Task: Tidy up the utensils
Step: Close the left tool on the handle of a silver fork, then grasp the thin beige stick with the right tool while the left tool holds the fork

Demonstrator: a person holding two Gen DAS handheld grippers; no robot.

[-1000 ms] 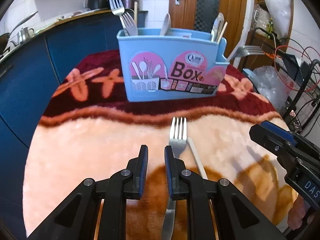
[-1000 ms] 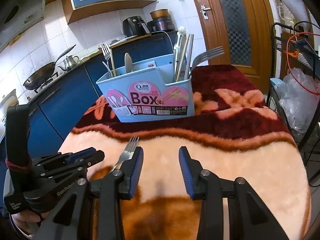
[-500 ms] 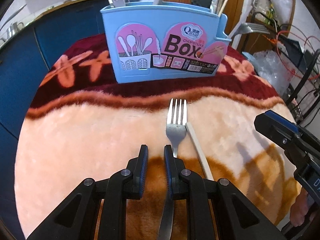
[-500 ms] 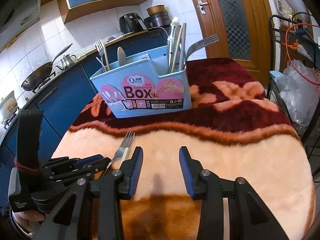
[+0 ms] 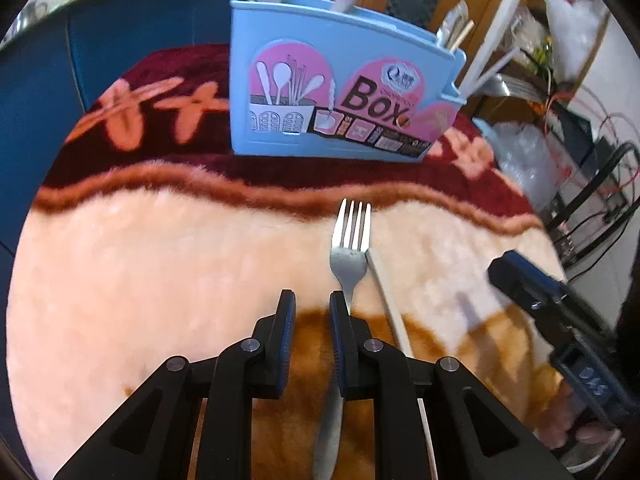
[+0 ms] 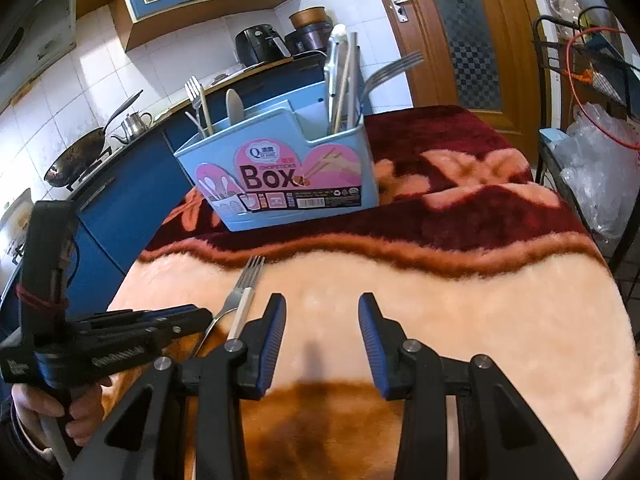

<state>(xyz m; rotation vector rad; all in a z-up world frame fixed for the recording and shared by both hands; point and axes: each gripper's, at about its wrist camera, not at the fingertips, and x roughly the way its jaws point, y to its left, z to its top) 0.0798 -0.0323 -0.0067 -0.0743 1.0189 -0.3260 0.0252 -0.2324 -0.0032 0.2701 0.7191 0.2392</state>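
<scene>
The left hand-held gripper [image 5: 312,312] is held slightly parted just left of the fork [image 5: 349,256], seemingly lining up, while the right hand-held gripper [image 6: 322,314] is kept wide apart.

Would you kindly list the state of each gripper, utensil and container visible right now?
left gripper: narrowly open, empty, just left of the fork's neck
right gripper: wide open, empty
fork: flat on the blanket, tines toward the box
chopstick: flat, beside the fork on its right
utensil box: upright, holding forks, chopsticks and a spoon
blanket: spread over the table
door: closed
</scene>
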